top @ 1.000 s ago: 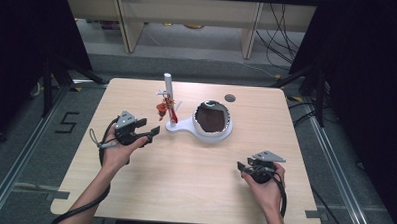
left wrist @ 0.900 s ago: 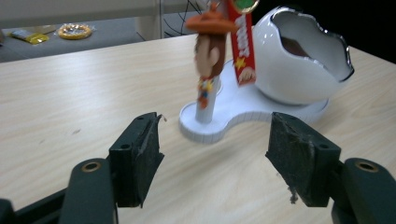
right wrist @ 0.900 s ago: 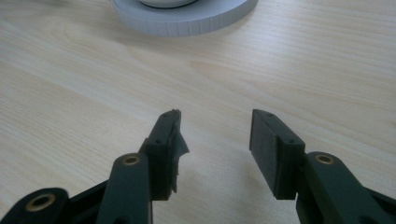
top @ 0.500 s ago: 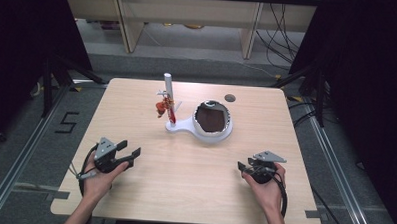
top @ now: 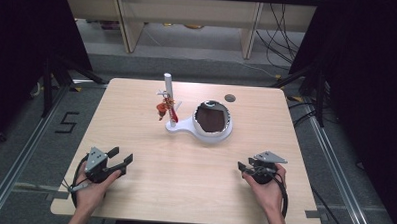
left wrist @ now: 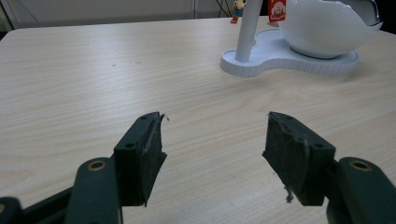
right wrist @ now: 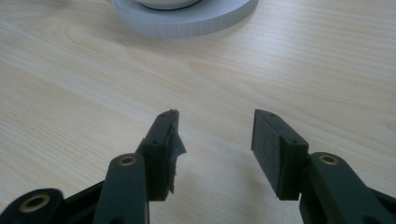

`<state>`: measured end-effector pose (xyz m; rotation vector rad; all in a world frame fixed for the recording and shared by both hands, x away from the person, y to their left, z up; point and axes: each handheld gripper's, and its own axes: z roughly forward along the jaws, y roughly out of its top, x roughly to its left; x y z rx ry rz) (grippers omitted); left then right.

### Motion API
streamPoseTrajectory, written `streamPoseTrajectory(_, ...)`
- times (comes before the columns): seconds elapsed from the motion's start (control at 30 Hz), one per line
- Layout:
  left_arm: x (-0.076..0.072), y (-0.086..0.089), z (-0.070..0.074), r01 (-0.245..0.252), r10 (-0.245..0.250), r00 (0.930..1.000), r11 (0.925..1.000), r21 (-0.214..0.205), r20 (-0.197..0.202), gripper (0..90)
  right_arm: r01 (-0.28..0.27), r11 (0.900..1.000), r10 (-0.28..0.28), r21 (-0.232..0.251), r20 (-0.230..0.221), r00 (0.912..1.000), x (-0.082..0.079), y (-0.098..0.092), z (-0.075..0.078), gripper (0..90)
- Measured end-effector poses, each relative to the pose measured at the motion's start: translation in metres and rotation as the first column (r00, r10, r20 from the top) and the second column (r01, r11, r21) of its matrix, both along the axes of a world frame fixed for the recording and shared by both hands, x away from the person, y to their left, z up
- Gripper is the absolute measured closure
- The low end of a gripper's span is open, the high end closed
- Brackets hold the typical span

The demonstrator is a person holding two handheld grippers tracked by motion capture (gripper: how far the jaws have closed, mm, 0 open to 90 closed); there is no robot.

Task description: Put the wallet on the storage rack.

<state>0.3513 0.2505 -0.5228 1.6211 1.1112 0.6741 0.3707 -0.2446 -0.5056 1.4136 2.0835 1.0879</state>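
1. Sitting near the far middle of the table (top: 136,115), the white stand (top: 198,126) is the landmark: a flat base with a bowl (top: 213,120) on one end and an upright post (top: 168,91) on the other.
2. Small charms (top: 162,108) hang from the post, on its left side.
3. Left gripper (top: 115,161) lies near-left of the stand, jaws apart and empty, aimed at the post.
4. Right gripper (top: 243,167) lies near-right, jaws apart and empty, nearer the bowl end.
5. Judged by aim, the left is better placed for the charms.

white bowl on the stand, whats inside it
From the high view the white bowl on its white stand shows a dark brown interior; whether that is contents or lining cannot be told.
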Motion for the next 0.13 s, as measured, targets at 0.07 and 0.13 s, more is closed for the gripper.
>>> streamPoseTrajectory(0.07, 0.0002, -0.0013, -0.0004, -0.003, 0.003, 0.9999, 1.0000, 0.000, 0.011, 36.1, 0.013, 0.9999, -0.013, 0.000, -0.021, 0.9997, -0.0022, -0.0007, 0.0017, 52.0)
streamPoseTrajectory(0.13, -0.0006, -0.0021, 0.0000, -0.003, 0.003, 0.9999, 1.0000, 0.009, 0.010, 36.0, 0.016, 0.9999, -0.016, -0.004, -0.009, 0.9998, -0.0024, -0.0020, 0.0018, 52.0)
